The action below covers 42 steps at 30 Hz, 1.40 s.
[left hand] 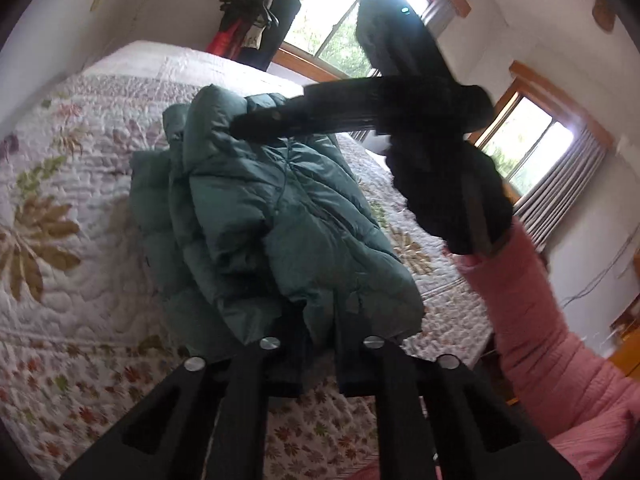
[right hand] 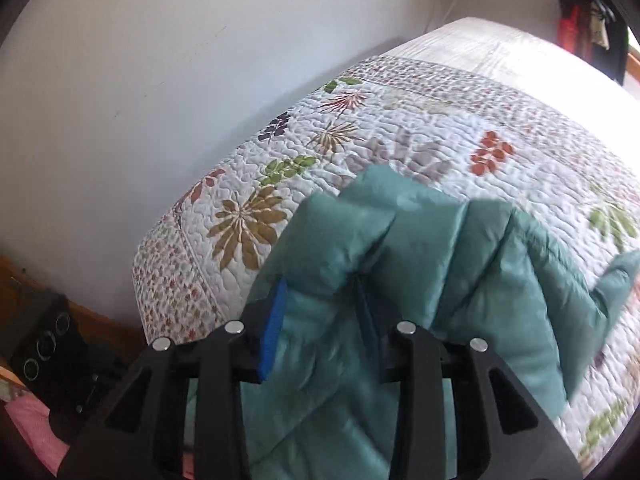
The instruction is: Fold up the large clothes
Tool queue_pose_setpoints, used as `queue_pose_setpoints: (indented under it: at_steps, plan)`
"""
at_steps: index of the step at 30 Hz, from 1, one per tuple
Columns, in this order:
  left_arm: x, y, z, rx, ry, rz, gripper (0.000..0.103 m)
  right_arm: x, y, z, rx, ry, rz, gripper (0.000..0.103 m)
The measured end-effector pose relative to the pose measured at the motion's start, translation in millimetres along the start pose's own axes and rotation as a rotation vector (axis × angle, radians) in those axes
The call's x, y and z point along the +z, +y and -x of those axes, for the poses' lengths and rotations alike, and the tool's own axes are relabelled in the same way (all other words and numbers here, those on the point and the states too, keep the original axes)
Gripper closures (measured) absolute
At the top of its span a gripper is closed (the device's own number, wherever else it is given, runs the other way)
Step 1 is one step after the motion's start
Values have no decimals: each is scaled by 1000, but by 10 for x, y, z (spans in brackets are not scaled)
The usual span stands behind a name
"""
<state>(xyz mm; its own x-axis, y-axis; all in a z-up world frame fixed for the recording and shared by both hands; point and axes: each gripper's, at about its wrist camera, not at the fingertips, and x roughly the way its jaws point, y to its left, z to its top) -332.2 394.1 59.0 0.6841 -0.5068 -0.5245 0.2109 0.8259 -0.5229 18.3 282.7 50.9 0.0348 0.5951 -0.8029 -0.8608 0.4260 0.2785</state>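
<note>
A teal-green puffer jacket [left hand: 280, 216] lies bunched in a heap on the flowered quilt [left hand: 60, 200]. At the heap's near hem, my left gripper [left hand: 320, 332] is shut on a fold of the jacket. My right gripper [left hand: 244, 126] reaches in from the right, held by a gloved hand with a pink sleeve [left hand: 532, 320], and its tip is at the jacket's far end. In the right wrist view a puffy panel of the jacket [right hand: 400, 248] is pinched between the blue pads [right hand: 274, 328] of my right gripper [right hand: 320, 312], slightly above the quilt [right hand: 400, 128].
The bed fills most of both views and stands against a white wall [right hand: 140, 100]. Dark clothes hang [left hand: 256, 20] by a window [left hand: 332, 28] beyond the bed. A black device [right hand: 48, 352] sits on the floor beside the bed's near corner.
</note>
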Motion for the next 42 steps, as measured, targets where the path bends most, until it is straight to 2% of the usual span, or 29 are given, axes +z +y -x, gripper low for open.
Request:
queue_pose_setpoints:
  at_steps: [5, 8, 14, 19, 21, 25, 29, 32, 34, 35, 37, 39, 42]
  plan:
    - [-287, 117, 120, 10, -31, 21, 98, 139, -11, -360, 86, 35, -9, 71]
    - [-404, 237, 99, 38, -30, 39, 99, 167, -14, -580, 104, 67, -17, 72]
    - [-580, 391, 9, 78, -9, 57, 99, 148, -110, -906, 140, 74, -62, 73]
    - [-597, 415, -59, 97, 19, 49, 98, 84, -176, -954, 154, 53, -91, 73]
    - [-577, 381, -62, 105, 39, 38, 98, 59, -172, -887, 151, 36, -97, 73]
    - [-484, 311, 96, 125, 42, 17, 94, -50, -166, -488, 161, -17, -119, 65]
    - [-235, 182, 431, 149, -55, -27, 90, -378, -104, 72, 134, -56, -89, 64]
    - [18, 100, 526, 129, -117, -55, 82, -704, -69, 361, 97, -55, -97, 64]
    - [181, 28, 460, 120, -131, -70, 80, -895, -40, 476, 81, -46, -108, 64]
    - [260, -8, 396, 113, -133, -88, 76, -1007, -10, 531, 71, -42, -108, 64]
    - [406, -55, 224, 129, -130, -114, 74, -1206, 50, 620, 60, -44, -101, 64]
    - [490, -50, 78, 121, -107, -115, 74, -1366, 77, 659, 48, -40, -104, 64]
    - [531, 33, -130, 160, -56, -105, 74, -1535, 80, 655, 42, -37, -119, 64]
